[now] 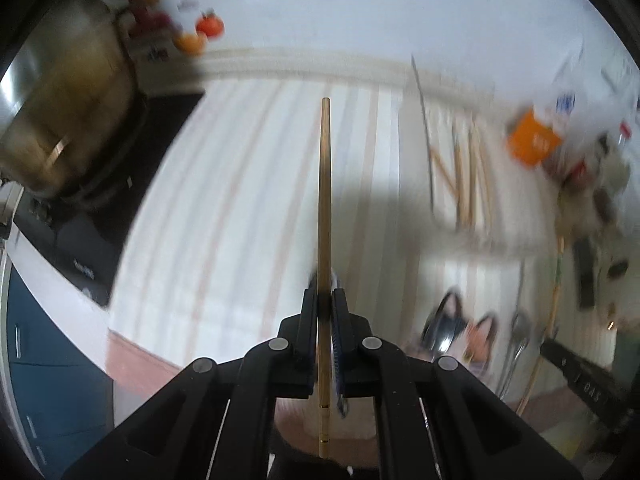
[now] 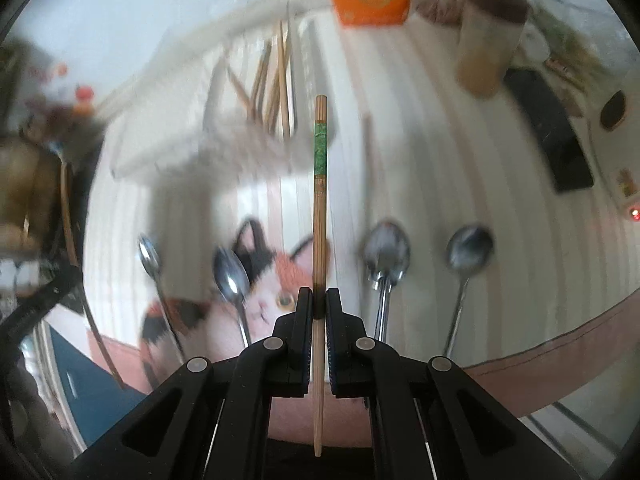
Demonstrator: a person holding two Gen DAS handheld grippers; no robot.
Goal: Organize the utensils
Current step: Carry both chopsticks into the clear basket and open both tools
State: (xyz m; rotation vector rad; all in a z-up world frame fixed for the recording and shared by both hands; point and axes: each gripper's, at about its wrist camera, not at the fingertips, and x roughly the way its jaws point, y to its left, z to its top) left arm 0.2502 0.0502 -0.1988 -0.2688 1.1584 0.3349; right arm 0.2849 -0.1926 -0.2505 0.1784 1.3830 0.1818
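Two grippers, left gripper (image 1: pixel 324 300) and right gripper (image 2: pixel 319 300), each pinch a chopstick (image 1: pixel 325 200) (image 2: pixel 319 216); best kept level toward the upper-frame tray (image 2: pixel 160 152).

Home kitchen; steel pot (image 1: pixel 68 92), spoons (image 2: pixel 386 256), cat-print tablecloth (image 2: pixel 264 280)

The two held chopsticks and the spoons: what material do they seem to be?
Left chopstick: smooth golden, perhaps metal or lacquered wood. Right chopstick: probably bamboo, fine lengthwise grain, green painted band. Spoons: shiny mirror-like bowls, likely polished steel.
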